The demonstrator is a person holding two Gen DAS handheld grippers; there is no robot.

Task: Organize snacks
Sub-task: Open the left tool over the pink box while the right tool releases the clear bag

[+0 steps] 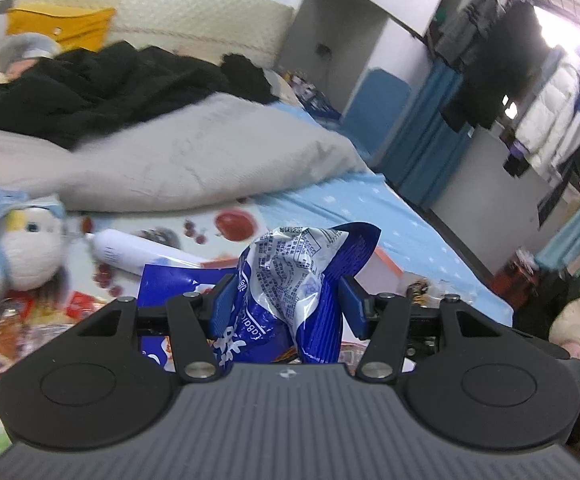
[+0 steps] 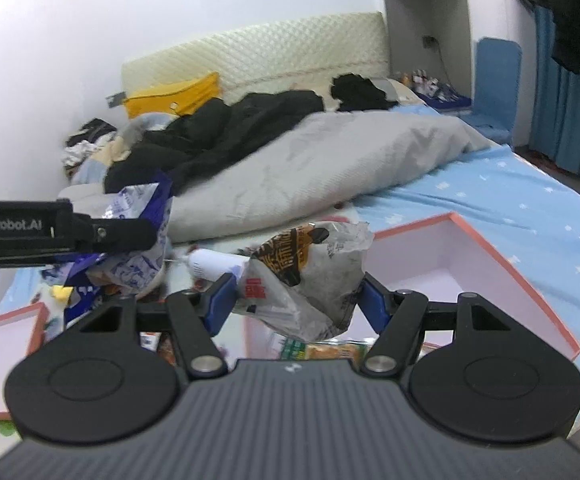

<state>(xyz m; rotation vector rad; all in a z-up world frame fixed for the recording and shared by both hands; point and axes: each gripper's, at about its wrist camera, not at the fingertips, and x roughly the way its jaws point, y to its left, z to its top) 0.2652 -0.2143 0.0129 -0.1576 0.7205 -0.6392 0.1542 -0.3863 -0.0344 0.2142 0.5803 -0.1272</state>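
Left wrist view: your left gripper (image 1: 288,300) is clamped on a crumpled blue snack bag (image 1: 290,276), lifted above the bed (image 1: 389,220).

Right wrist view: your right gripper (image 2: 295,298) pinches a grey snack bag (image 2: 309,280), beside the open pink box (image 2: 469,264).

A rumpled grey quilt (image 2: 321,168) is lying across the bed on a light blue star-printed sheet (image 2: 529,200). Black clothing (image 1: 90,88) is sprawling over the quilt before a cream quilted headboard (image 2: 274,52), with a yellow envelope bag (image 1: 62,24) leaning against it. A white plush toy (image 1: 30,248) is sitting at the left, and coats are hanging on a rail (image 1: 549,92).
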